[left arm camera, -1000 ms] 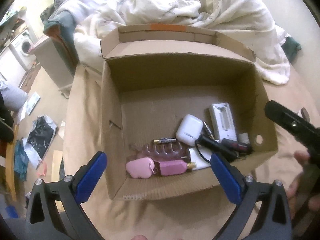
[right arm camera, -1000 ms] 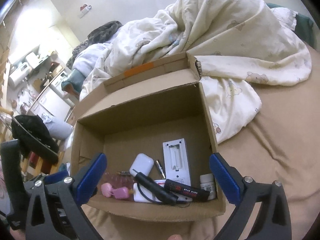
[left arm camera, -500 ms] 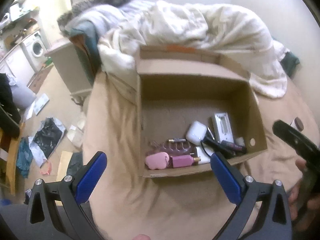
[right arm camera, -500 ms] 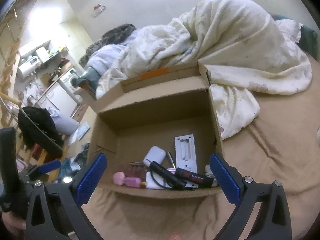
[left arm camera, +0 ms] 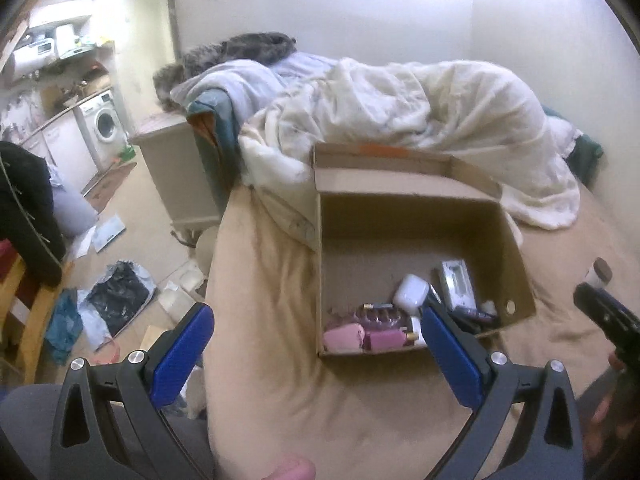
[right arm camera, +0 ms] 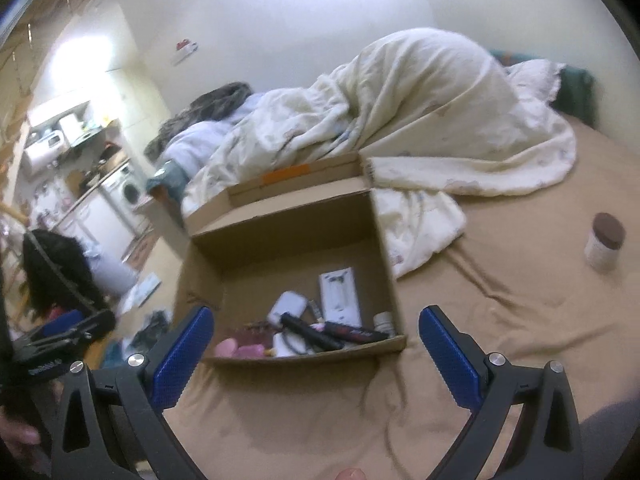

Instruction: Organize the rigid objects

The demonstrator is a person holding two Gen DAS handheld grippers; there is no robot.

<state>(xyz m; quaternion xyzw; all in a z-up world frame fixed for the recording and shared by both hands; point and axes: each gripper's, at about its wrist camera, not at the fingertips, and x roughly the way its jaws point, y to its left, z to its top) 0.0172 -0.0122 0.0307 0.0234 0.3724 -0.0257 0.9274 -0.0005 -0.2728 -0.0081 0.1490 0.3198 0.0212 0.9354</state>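
Observation:
An open cardboard box (left arm camera: 404,216) (right arm camera: 288,236) sits on a bed with a tan sheet. Inside lie a white earbud case (left arm camera: 410,289) (right arm camera: 286,306), a white remote-like device (left arm camera: 458,284) (right arm camera: 339,292), pink items (left arm camera: 344,338) (right arm camera: 236,348), a black pen-like tool (right arm camera: 310,332) and other small things. A small jar with a brown lid (right arm camera: 605,242) (left arm camera: 598,274) stands on the sheet right of the box. My left gripper (left arm camera: 316,336) is open and empty, held near the box's near-left corner. My right gripper (right arm camera: 316,338) is open and empty too, in front of the box's near wall.
A rumpled white duvet (left arm camera: 420,112) (right arm camera: 420,120) lies behind the box. The bed's left edge drops to a floor littered with bags and papers (left arm camera: 116,292). A cabinet (left arm camera: 176,176) and a washing machine (left arm camera: 104,128) stand farther left. A hand shows at the left wrist view's right edge.
Both grippers have pulled back and up from the box, so it looks smaller and more of the room shows. The jar has come into the right wrist view. Both stay open.

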